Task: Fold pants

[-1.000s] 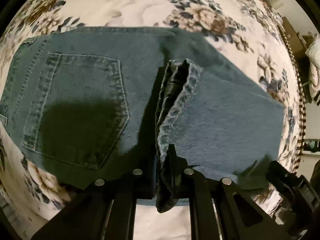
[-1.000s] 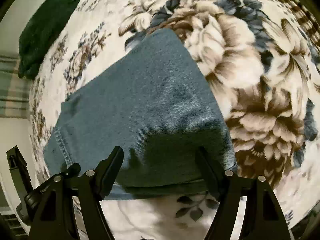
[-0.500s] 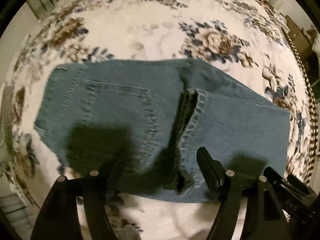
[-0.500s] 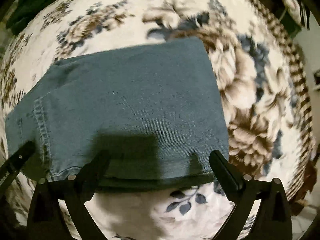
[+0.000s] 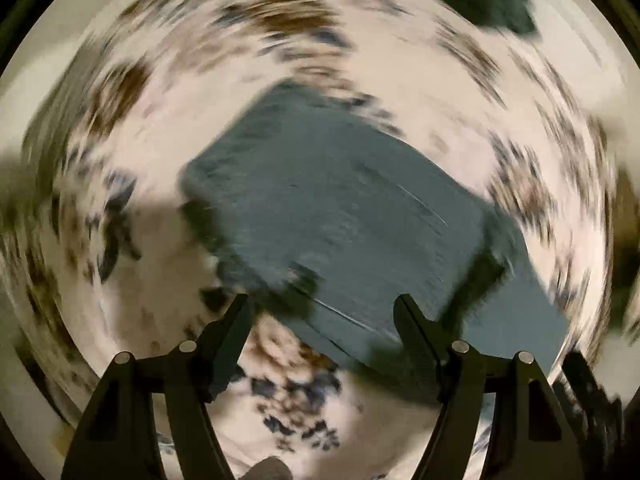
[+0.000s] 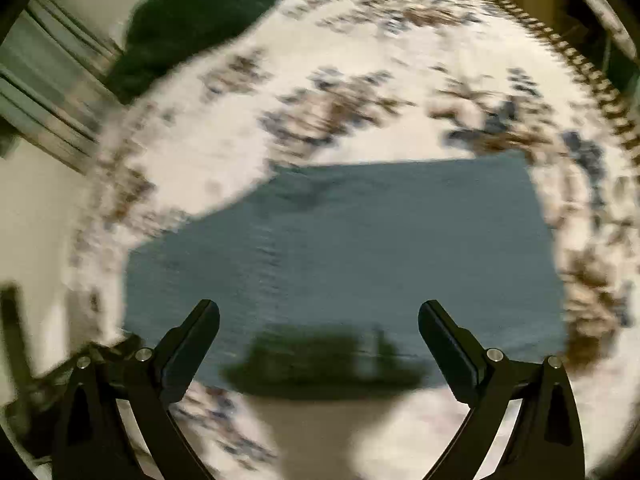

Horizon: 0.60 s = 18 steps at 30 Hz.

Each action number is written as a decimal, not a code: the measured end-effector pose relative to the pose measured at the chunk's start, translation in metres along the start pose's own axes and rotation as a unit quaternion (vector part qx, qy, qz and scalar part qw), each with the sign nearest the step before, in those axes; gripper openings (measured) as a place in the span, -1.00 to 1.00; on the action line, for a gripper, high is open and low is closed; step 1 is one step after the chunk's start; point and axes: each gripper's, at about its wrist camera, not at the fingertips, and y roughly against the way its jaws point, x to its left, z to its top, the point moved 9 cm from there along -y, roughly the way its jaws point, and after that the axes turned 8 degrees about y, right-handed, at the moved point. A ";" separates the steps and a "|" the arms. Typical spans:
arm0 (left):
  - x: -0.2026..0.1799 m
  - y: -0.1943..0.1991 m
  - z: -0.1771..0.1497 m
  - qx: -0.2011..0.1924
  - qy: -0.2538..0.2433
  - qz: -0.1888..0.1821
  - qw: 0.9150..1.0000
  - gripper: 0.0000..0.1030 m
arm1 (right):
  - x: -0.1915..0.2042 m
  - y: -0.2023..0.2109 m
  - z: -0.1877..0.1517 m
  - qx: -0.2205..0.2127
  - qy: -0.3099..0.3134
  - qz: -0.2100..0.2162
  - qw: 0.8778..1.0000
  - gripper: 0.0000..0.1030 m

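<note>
Jeans (image 6: 344, 264) lie folded on the floral bedspread (image 5: 420, 92), released moments ago; both grippers (image 5: 320, 312) (image 6: 320, 316) hover above, jaws apart, empty. Folding seems finished, though blurred.

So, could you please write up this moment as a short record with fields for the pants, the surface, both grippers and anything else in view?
pants: blue jeans, folded into a compact block, lying flat
surface: floral bedspread, cream with brown and blue flowers
left gripper: open, nothing between the fingers, above the near edge of the jeans
right gripper: open wide, nothing held, above the jeans
other item: dark green cloth at the far edge of the bedspread
image quality: both views motion-blurred
</note>
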 end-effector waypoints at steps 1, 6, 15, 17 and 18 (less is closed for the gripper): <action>0.020 -0.006 0.010 0.000 0.042 -0.007 0.999 0.38 | 0.012 -0.006 0.001 -0.007 -0.013 0.035 0.999 0.97; 0.074 -0.043 0.044 0.005 0.150 -0.024 0.988 0.37 | 0.039 -0.040 -0.002 0.004 -0.063 0.108 0.992 0.97; 0.085 -0.103 0.075 0.038 0.227 -0.074 0.970 0.37 | 0.049 -0.083 -0.014 0.037 -0.056 0.093 0.993 0.97; 0.077 -0.096 0.078 0.017 0.206 -0.077 0.975 0.03 | 0.045 -0.087 -0.016 0.041 -0.056 0.088 0.994 0.97; 0.075 -0.094 0.078 0.010 0.196 -0.075 0.978 -0.06 | 0.044 -0.087 -0.017 0.043 -0.054 0.084 0.994 0.97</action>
